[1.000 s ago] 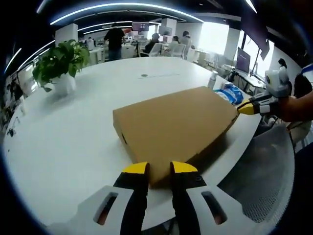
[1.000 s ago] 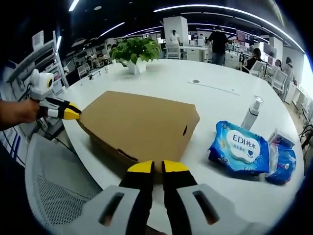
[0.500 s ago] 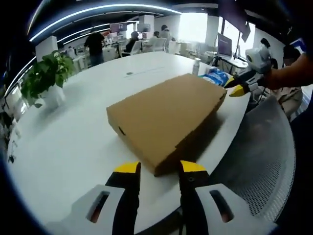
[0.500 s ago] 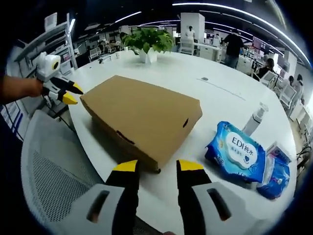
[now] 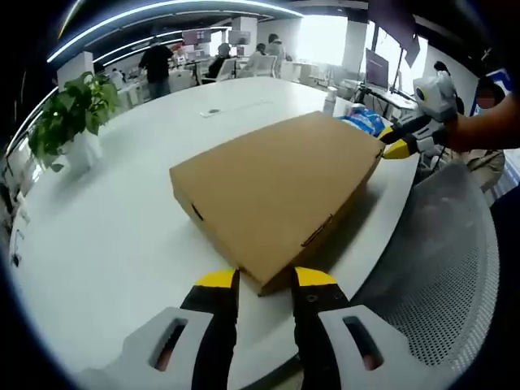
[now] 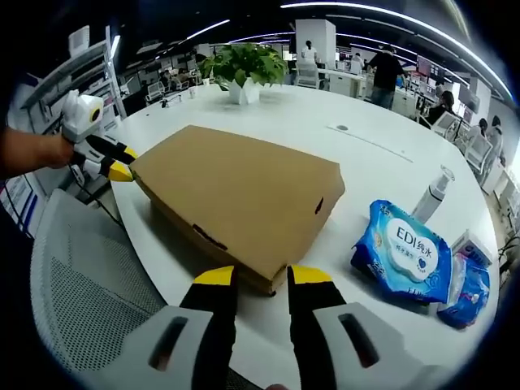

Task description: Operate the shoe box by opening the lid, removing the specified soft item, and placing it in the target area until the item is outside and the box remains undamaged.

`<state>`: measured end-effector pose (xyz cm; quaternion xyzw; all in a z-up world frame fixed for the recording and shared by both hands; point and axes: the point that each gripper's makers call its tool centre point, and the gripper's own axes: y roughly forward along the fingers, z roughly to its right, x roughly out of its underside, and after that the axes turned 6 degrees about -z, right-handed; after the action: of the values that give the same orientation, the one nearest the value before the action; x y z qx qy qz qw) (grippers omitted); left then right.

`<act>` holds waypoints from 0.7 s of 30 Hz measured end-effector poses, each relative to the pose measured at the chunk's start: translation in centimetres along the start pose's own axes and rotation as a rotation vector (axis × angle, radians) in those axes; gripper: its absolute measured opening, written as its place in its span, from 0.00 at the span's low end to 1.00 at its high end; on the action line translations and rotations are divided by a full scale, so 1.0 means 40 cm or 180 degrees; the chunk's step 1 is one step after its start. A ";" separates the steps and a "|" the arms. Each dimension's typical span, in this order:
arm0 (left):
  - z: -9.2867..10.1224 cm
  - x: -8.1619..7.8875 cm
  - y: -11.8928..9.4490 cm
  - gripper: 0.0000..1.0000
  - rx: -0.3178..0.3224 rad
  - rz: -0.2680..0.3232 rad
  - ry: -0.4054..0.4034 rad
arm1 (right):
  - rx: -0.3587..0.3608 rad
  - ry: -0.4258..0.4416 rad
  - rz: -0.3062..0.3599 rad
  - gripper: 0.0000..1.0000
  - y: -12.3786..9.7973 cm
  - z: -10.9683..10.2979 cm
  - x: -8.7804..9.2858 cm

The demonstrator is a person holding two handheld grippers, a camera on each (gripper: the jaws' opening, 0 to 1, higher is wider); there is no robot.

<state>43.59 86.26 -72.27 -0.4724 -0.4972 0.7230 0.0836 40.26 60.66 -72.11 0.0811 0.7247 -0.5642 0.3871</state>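
The right gripper view alone shows the blue wipes pack [image 6: 410, 254] beside the closed shoe box [image 5: 276, 193]. Both the left gripper [image 5: 264, 280] and right gripper [image 6: 261, 276] stand open at a box corner, jaws slightly narrower than half a second ago.

A closed brown cardboard shoe box [image 6: 244, 203] lay on the round white surface [image 6: 366, 154] near its edge. A blue pack of wet wipes [image 6: 404, 250] lay to its right, a clear pump bottle [image 6: 431, 193] behind that. A green potted plant [image 6: 244, 69] stood far behind. A grey mesh chair [image 6: 89, 313] stood beside the edge.
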 end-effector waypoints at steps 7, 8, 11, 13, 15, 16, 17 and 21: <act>-0.005 -0.021 0.013 0.24 0.0008 -0.0049 0.0040 | 0.0040 0.0061 0.0027 0.21 0.002 0.016 0.001; -0.008 -0.027 0.017 0.24 0.0004 -0.0054 0.0044 | 0.0041 0.0066 0.0033 0.21 0.003 0.022 0.000; -0.014 -0.043 0.028 0.24 0.0004 -0.0060 0.0054 | 0.0054 0.0072 0.0038 0.21 0.007 0.037 -0.004; -0.017 -0.053 0.036 0.24 0.0005 -0.0065 0.0081 | 0.0070 0.0070 0.0034 0.21 0.009 0.050 -0.009; -0.020 -0.066 0.045 0.24 0.0006 -0.0076 0.0085 | 0.0079 0.0075 0.0037 0.21 0.013 0.065 -0.013; -0.020 -0.071 0.049 0.24 0.0006 -0.0079 0.0097 | 0.0086 0.0078 0.0037 0.21 0.014 0.072 -0.015; -0.022 -0.078 0.056 0.25 0.0007 -0.0077 0.0098 | 0.0095 0.0085 0.0039 0.21 0.017 0.082 -0.018; -0.027 -0.103 0.076 0.25 0.0003 -0.0075 0.0082 | 0.0128 0.0065 0.0047 0.21 0.022 0.108 -0.027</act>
<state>47.70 83.05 -72.29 -0.4757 -0.5013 0.7160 0.0988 43.50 57.50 -72.34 0.1000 0.7165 -0.5750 0.3822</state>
